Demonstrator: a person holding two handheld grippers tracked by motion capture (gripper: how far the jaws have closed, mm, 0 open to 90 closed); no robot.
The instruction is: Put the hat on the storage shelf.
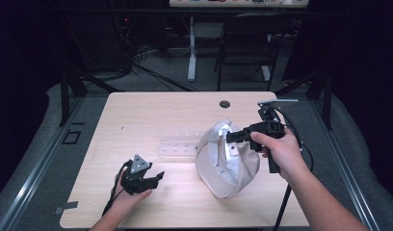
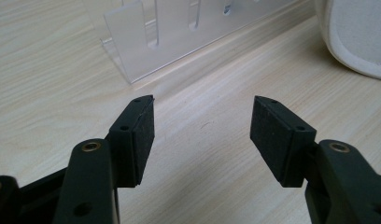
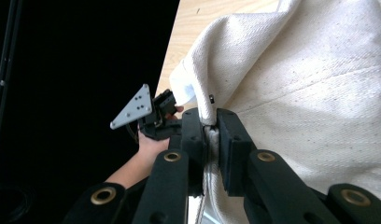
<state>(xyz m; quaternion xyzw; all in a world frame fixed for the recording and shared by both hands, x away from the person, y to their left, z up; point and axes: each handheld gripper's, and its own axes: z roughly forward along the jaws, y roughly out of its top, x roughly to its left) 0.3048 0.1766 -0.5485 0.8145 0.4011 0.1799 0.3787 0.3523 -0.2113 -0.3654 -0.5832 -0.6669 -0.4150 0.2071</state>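
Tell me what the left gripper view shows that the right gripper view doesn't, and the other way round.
Left gripper view alone: the left gripper with jaws apart over bare wood, and a clear slotted plastic rack lying ahead of it. Right gripper view alone: the right gripper shut on a fold at the edge of the cream cloth bag, with the person's other hand beyond. Both share the light wooden table and part of the bag.

Bag [image 1: 227, 161]: it covers the right end of the clear rack [image 1: 177, 146].
Bag's pinched edge [image 3: 210, 133]: squeezed between the right gripper [image 3: 211, 122]'s jaws, so that bit is hidden.
Bag in the left gripper view: just a corner, cut off at the top right.
Clear rack's slots: too small to count from above.
Left hand [image 1: 129, 199]: mostly under its gripper [image 1: 154, 180].
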